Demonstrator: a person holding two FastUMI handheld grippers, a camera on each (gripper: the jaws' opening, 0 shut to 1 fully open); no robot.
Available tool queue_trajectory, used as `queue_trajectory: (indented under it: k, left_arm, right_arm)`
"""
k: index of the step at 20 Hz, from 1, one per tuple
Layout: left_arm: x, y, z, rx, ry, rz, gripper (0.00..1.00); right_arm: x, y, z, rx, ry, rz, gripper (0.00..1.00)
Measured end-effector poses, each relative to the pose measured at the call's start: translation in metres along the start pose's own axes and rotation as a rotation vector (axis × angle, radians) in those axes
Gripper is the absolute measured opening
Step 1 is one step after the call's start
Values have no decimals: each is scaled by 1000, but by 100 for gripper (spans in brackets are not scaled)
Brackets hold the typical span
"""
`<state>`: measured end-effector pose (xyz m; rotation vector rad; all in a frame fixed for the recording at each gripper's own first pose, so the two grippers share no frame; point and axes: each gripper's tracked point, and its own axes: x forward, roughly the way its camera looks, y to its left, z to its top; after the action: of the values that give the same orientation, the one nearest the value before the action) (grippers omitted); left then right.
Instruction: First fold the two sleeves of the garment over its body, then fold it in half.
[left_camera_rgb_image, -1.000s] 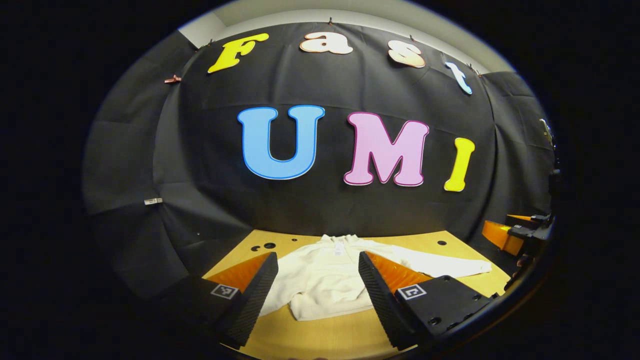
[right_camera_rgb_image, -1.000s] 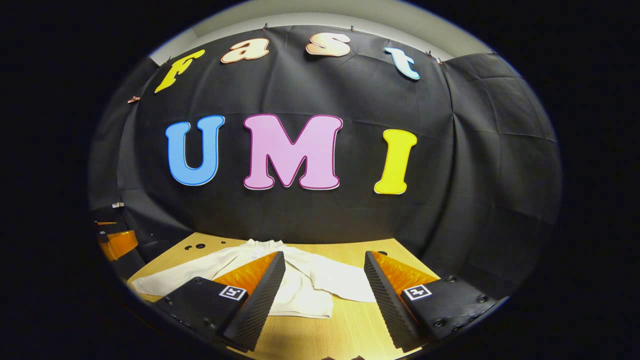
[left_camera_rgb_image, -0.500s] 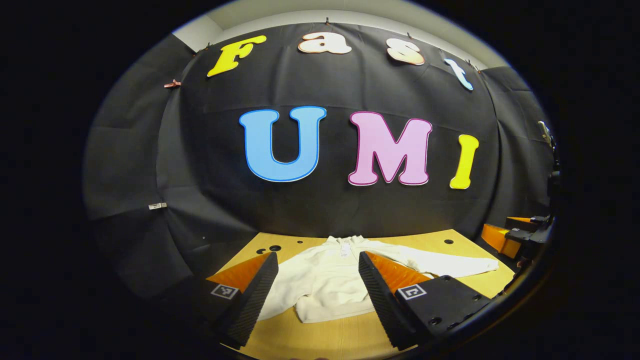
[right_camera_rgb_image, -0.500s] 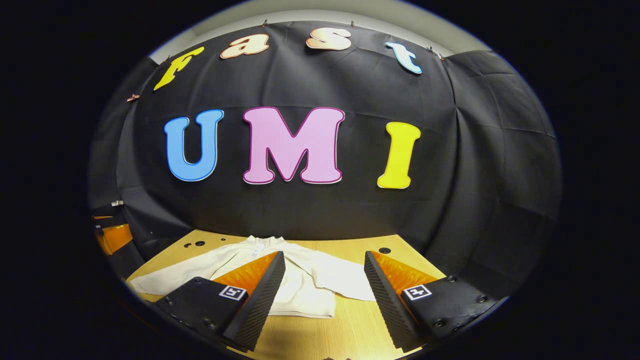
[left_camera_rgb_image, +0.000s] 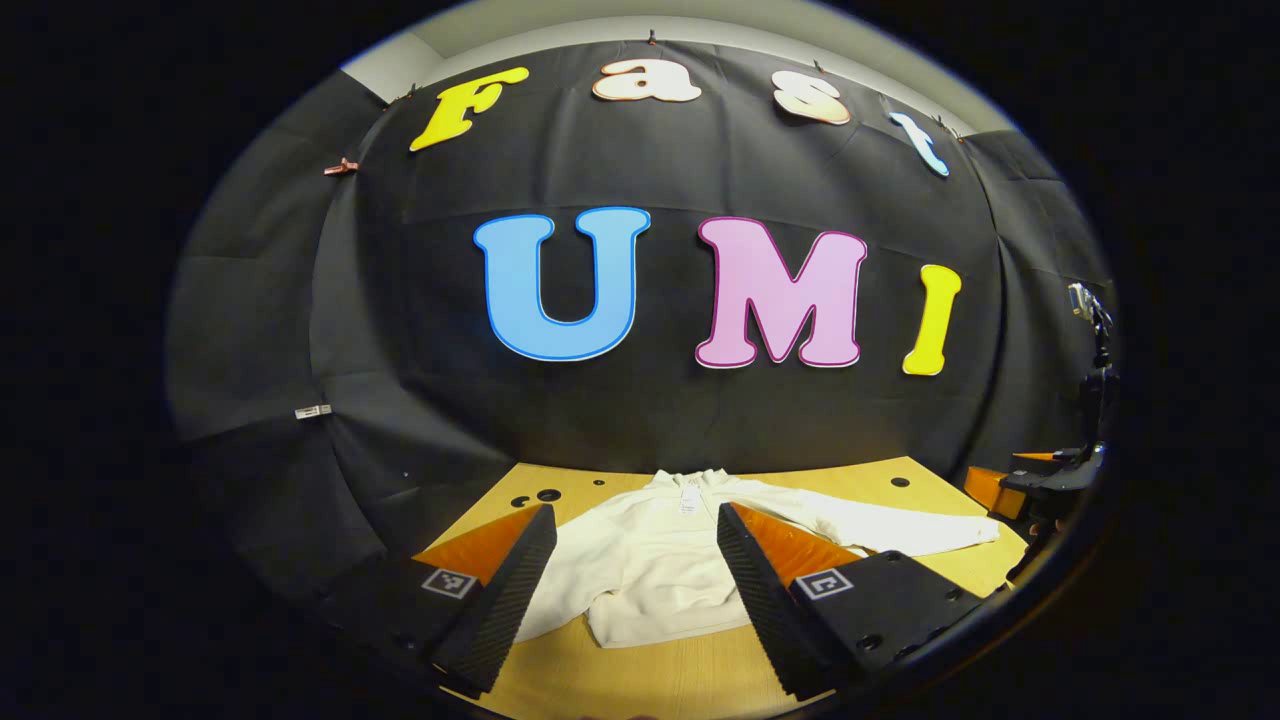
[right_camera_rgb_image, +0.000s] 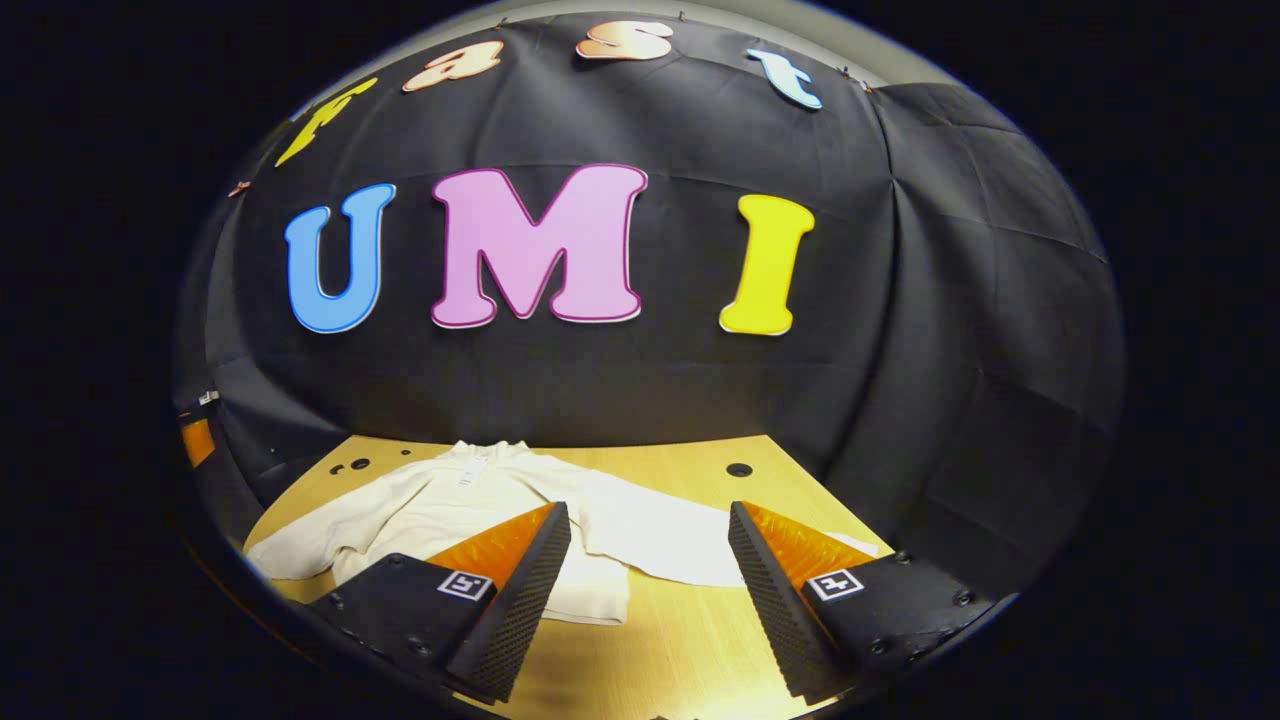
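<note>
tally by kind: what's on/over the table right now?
White garment: 1
Wooden table: 1
Grippers: 2, left gripper and right gripper, both open
Total: 4

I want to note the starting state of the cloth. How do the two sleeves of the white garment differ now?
In the right gripper view, the right sleeve lies between the right tool's open fingers; the left sleeve lies beyond them. In the left gripper view, the left tool frames the body instead. Both sleeves lie spread flat on the wooden table, not yet folded.
</note>
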<state>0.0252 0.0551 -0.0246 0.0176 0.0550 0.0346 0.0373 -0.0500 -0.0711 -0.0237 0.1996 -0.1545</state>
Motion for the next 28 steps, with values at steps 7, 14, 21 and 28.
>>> queue_trajectory:
  k: [7, 14, 21, 28]
  left_arm:
    - [6, -12, -10, 14, 48, 23, 99]
    - [15, -29, -26, 8, 89, 88, 100]
    - [24, -68, -47, -21, 134, 88, 99]
    - [31, -84, -62, -4, 171, 71, 99]
  right_arm:
    - [37, -65, -25, 27, 77, -87, 98]
    - [78, -132, -56, 39, 148, -184, 98]
    - [113, -192, -105, 52, 258, -257, 98]
    - [147, -245, -149, 93, 365, -357, 98]
